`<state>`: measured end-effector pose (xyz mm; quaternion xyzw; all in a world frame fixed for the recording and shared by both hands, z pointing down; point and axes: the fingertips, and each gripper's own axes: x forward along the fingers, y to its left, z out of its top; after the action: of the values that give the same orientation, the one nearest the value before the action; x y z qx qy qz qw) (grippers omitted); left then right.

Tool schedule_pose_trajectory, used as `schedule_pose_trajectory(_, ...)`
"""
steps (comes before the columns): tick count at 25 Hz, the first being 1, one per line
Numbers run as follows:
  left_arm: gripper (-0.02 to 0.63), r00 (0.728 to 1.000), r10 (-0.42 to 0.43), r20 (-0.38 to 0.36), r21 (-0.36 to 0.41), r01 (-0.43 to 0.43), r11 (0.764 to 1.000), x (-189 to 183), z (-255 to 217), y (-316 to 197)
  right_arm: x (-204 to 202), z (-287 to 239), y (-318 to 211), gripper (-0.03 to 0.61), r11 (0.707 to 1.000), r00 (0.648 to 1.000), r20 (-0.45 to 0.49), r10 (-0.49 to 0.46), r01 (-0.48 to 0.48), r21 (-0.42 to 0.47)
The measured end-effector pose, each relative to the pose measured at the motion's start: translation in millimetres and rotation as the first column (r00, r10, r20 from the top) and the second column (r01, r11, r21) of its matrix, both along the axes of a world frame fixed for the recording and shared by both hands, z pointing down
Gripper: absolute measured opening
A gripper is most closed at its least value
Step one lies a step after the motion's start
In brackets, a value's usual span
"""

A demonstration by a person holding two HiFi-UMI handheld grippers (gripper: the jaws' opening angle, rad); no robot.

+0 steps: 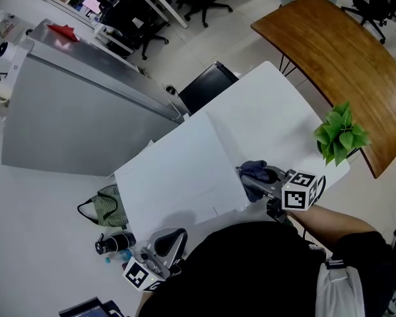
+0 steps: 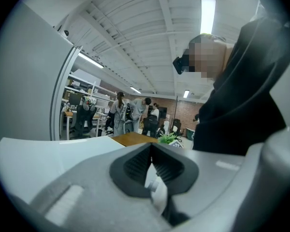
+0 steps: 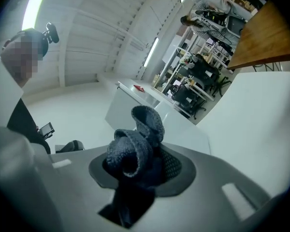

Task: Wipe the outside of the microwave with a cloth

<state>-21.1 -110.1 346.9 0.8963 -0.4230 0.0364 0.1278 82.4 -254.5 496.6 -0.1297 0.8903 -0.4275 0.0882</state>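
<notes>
My right gripper [image 1: 263,177] is shut on a bunched dark blue cloth [image 1: 253,176] and holds it over the near edge of a white table [image 1: 185,170]. In the right gripper view the cloth [image 3: 135,141] bulges out in folds from between the jaws of that gripper [image 3: 144,164]. My left gripper [image 1: 171,238] hangs low at the left, off the table and close to my body, shut with nothing in it. The left gripper view shows its dark pads [image 2: 135,164] meeting and pointing up toward the ceiling. I can make out no microwave in any view.
A potted green plant [image 1: 341,135] stands at the white table's right corner, beside a curved wooden table [image 1: 336,58]. A grey counter [image 1: 72,111] stands at the left and a black chair [image 1: 208,84] behind. A green bag [image 1: 109,207] and a black bottle [image 1: 115,243] lie on the floor.
</notes>
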Motion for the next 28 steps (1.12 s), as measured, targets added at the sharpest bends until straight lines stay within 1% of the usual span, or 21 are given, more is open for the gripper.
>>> schedule_pose_trajectory(5, 0.005, 1.000, -0.005, -0.006, 0.013, 0.005, 1.000, 4.7, 0.9, 2.3, 9.8, -2.2, 21.5, 0.132, 0.995, 0.995, 0.008, -0.096, 0.095, 0.041)
schedule_pose_trajectory(8, 0.005, 1.000, 0.001, -0.015, 0.039, 0.000, 0.999, 6.1, -1.0, 5.7, 15.9, -14.2, 24.0, 0.133, 0.991, 0.992, 0.043, -0.117, 0.114, 0.063)
schedule_pose_trajectory(10, 0.005, 1.000, 0.007, -0.019, 0.063, -0.006, 0.998, 4.5, -5.4, 12.3, 17.9, -25.8, 21.1, 0.133, 0.994, 0.993, 0.071, -0.089, 0.085, 0.062)
schedule_pose_trajectory(12, 0.005, 1.000, 0.013, -0.023, 0.088, -0.011, 0.996, -1.8, -13.2, 26.7, 18.1, -37.0, 22.6, 0.133, 0.998, 0.996, 0.076, -0.041, 0.036, 0.059)
schedule_pose_trajectory(14, 0.005, 0.999, 0.016, -0.031, 0.112, -0.012, 0.994, -12.5, -23.5, 50.6, 18.0, -45.5, 30.7, 0.133, 0.997, 0.999, 0.037, 0.022, -0.025, 0.071)
schedule_pose_trajectory(16, 0.005, 0.999, 0.010, -0.052, 0.144, -0.002, 0.990, -26.8, -34.8, 75.6, 19.6, -47.7, 36.3, 0.133, 0.988, 0.993, -0.057, 0.101, -0.094, 0.125)
schedule_pose_trajectory(18, 0.005, 0.996, 0.008, -0.084, 0.192, 0.008, 0.981, -44.8, -39.5, 94.1, 24.6, -44.8, 28.6, 0.135, 0.964, 0.966, -0.170, 0.192, -0.153, 0.219)
schedule_pose_trajectory(19, 0.005, 0.995, 0.010, -0.100, 0.214, 0.012, 0.977, -53.9, -39.4, 102.8, 27.4, -43.2, 22.1, 0.135, 0.950, 0.951, -0.205, 0.233, -0.178, 0.257)
schedule_pose_trajectory(21, 0.005, 0.993, 0.015, -0.117, 0.232, 0.013, 0.973, -71.4, -34.3, 126.0, 29.8, -41.2, 15.4, 0.135, 0.933, 0.932, -0.216, 0.291, -0.226, 0.280)
schedule_pose_trajectory(23, 0.005, 0.992, 0.022, -0.125, 0.225, 0.006, 0.974, -86.0, -25.6, 153.5, 30.5, -39.6, 14.3, 0.137, 0.922, 0.918, -0.224, 0.327, -0.259, 0.287)
schedule_pose_trajectory(24, 0.005, 0.991, 0.029, -0.131, 0.222, 0.001, 0.975, -91.4, -22.3, 166.4, 31.2, -37.1, 12.7, 0.137, 0.917, 0.907, -0.247, 0.342, -0.265, 0.296)
schedule_pose_trajectory(26, 0.005, 0.987, 0.050, -0.151, 0.229, -0.014, 0.973, -95.0, -23.3, 185.6, 34.0, -28.5, 4.1, 0.137, 0.907, 0.867, -0.325, 0.378, -0.276, 0.317)
schedule_pose_trajectory(28, 0.005, 0.983, 0.080, -0.166, 0.242, -0.038, 0.969, -93.8, -26.3, 197.6, 39.6, -24.9, -4.4, 0.138, 0.891, 0.815, -0.393, 0.426, -0.302, 0.339)
